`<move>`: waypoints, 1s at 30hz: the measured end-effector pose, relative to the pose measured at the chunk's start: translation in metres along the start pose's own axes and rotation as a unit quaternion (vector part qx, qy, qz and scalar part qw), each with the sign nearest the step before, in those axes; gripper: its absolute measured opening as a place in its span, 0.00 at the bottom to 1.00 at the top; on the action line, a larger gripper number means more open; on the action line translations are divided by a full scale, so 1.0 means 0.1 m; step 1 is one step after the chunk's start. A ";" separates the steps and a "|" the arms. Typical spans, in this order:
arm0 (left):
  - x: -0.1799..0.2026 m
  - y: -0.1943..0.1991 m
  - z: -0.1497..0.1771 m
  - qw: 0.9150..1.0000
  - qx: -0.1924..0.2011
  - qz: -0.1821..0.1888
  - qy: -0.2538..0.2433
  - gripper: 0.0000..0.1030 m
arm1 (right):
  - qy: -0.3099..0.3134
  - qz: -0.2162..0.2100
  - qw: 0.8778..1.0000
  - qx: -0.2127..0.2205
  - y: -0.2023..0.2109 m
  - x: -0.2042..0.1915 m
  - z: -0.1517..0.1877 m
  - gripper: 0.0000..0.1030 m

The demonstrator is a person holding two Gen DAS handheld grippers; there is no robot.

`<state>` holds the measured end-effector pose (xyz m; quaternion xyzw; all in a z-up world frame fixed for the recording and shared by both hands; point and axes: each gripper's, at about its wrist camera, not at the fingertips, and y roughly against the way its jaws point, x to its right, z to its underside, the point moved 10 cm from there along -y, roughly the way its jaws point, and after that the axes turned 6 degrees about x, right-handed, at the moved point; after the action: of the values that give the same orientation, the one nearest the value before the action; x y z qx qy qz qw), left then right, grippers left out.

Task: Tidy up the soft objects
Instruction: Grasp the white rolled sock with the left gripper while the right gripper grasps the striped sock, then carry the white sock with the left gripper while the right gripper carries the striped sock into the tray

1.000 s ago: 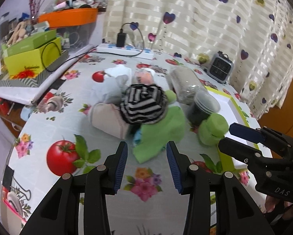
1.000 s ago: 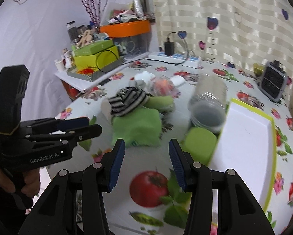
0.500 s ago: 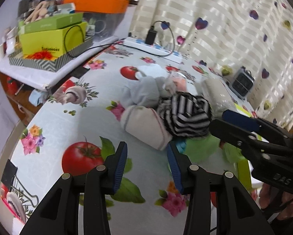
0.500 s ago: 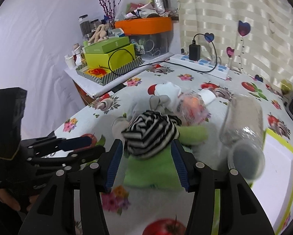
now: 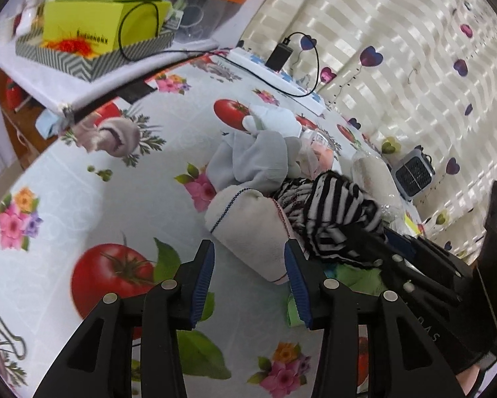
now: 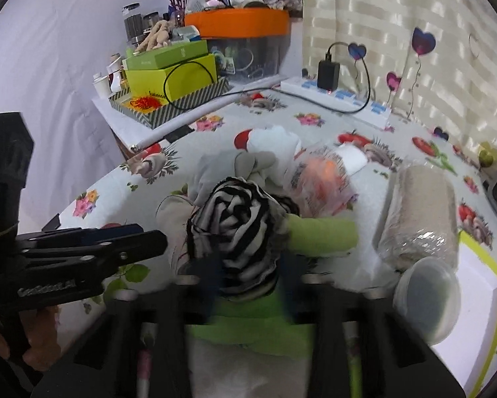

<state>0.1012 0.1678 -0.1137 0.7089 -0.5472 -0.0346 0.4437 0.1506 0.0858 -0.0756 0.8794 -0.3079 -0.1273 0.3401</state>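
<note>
A pile of soft things lies mid-table. A black-and-white striped cloth (image 6: 238,229) sits on top of a green cloth (image 6: 318,235); it also shows in the left wrist view (image 5: 338,215). A beige sock (image 5: 251,229) and a grey cloth (image 5: 258,159) lie beside it. My left gripper (image 5: 250,285) is open, its jaws on either side of the near end of the beige sock. My right gripper (image 6: 248,278) is blurred, open around the striped cloth's near edge.
A clear bag with something orange (image 6: 318,182), a transparent jar lying on its side (image 6: 421,219) and a round lid (image 6: 427,298) sit right of the pile. A white tray with a yellow-green rim (image 6: 480,331) is at the right. Boxes (image 5: 99,30) and a power strip (image 6: 344,99) stand at the back.
Both grippers have moved forward toward the pile. The left has swung left, from the green cloth to the beige sock. The right now reaches the striped cloth.
</note>
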 end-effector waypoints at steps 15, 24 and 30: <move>0.04 -0.23 0.01 0.996 -0.018 0.027 0.088 0.55 | -0.036 -0.006 0.998 0.049 0.36 0.19 -0.13 0.10; 0.07 -0.43 -0.01 0.992 -0.029 0.052 0.115 0.53 | -0.029 -0.007 0.999 0.021 0.28 0.20 -0.01 0.36; 0.10 -0.37 -0.05 0.995 -0.016 0.044 0.085 0.44 | -0.015 -0.005 1.000 0.008 0.16 0.18 -0.03 0.44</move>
<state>0.1353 0.1628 -0.1304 0.6776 -0.5371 0.0365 0.5011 0.1590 0.0672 -0.0628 0.8815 -0.3093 -0.1401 0.3280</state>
